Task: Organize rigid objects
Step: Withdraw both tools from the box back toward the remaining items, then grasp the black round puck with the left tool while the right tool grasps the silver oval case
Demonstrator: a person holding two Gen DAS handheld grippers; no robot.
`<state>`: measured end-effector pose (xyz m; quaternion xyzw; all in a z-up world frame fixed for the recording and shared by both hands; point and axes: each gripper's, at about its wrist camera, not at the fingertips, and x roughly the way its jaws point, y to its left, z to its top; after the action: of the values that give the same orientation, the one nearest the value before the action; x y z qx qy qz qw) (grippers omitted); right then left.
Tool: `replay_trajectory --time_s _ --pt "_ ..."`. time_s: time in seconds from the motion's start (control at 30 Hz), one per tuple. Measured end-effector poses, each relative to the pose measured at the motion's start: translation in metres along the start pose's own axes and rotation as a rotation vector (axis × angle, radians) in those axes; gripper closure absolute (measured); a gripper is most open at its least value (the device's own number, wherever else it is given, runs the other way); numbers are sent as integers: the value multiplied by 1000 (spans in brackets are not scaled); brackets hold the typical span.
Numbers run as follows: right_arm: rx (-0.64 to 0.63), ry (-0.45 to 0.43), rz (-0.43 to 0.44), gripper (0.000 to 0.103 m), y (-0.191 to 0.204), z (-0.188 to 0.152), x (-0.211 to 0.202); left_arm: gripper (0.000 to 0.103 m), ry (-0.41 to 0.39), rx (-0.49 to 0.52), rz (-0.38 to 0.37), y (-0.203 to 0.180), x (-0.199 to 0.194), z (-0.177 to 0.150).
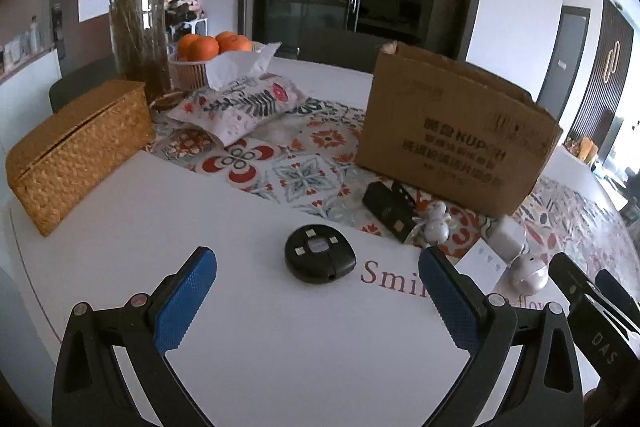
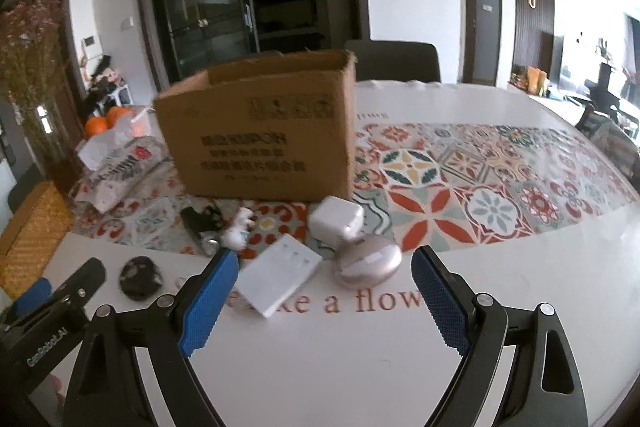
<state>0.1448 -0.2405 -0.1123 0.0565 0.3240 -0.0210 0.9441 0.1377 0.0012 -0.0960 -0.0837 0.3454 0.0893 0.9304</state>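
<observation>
A cardboard box (image 1: 452,139) stands open-topped on the table; it also shows in the right wrist view (image 2: 264,131). In front of it lie a black round device (image 1: 319,253), a black rectangular item (image 1: 388,211), a small white figurine (image 1: 436,223), a white charger block (image 2: 335,221), a white card (image 2: 278,275) and a pinkish oval case (image 2: 367,265). My left gripper (image 1: 318,267) is open and empty, just short of the black round device. My right gripper (image 2: 324,267) is open and empty, with the white card and oval case between its fingers' reach.
A woven basket box (image 1: 76,151) sits at the left. A patterned tissue pouch (image 1: 240,107), a bowl of oranges (image 1: 212,47) and a vase of dried flowers (image 1: 140,39) stand behind. A patterned runner (image 2: 480,187) crosses the white table. Chairs stand beyond.
</observation>
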Motion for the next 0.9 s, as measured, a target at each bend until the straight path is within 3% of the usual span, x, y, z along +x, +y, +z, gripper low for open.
replay_trajectory --time_s 0.53,0.9 --pt "48 167 -65 14 -22 -14 45 0 94 33 65 -16 36 -8" --pt "32 241 -96 14 -21 -9 76 0 179 0 114 -17 65 -6"
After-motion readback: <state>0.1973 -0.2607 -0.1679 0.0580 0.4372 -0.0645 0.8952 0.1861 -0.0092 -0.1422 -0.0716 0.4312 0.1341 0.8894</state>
